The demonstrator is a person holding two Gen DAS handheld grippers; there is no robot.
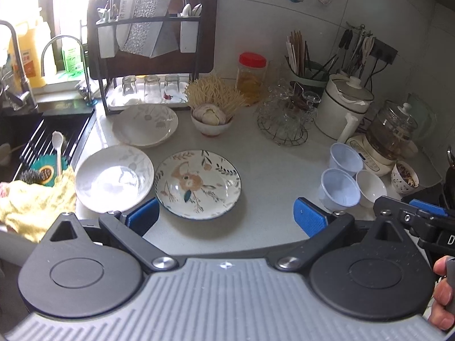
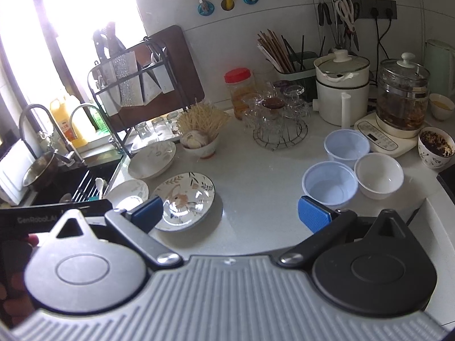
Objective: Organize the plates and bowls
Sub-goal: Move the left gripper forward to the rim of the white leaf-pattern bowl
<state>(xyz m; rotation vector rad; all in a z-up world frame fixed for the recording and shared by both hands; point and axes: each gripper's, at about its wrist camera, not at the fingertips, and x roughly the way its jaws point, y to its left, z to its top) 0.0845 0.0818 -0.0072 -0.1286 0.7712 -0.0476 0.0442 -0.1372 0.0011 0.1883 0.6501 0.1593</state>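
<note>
Floral plate (image 1: 197, 184) lies just ahead of the left gripper (image 1: 226, 216), nearer than the right gripper (image 2: 230, 213); both jaws spread, empty.

Right wrist view: "GenRobot.AI" in pale letters on black housing (image 2: 54, 218) of the left tongs, lower left, partly blurred. Left wrist view: single "D" on black body (image 1: 443, 237) of the right tongs, rest cut off. Bottle labels and cooker panel print too small to read.
</note>
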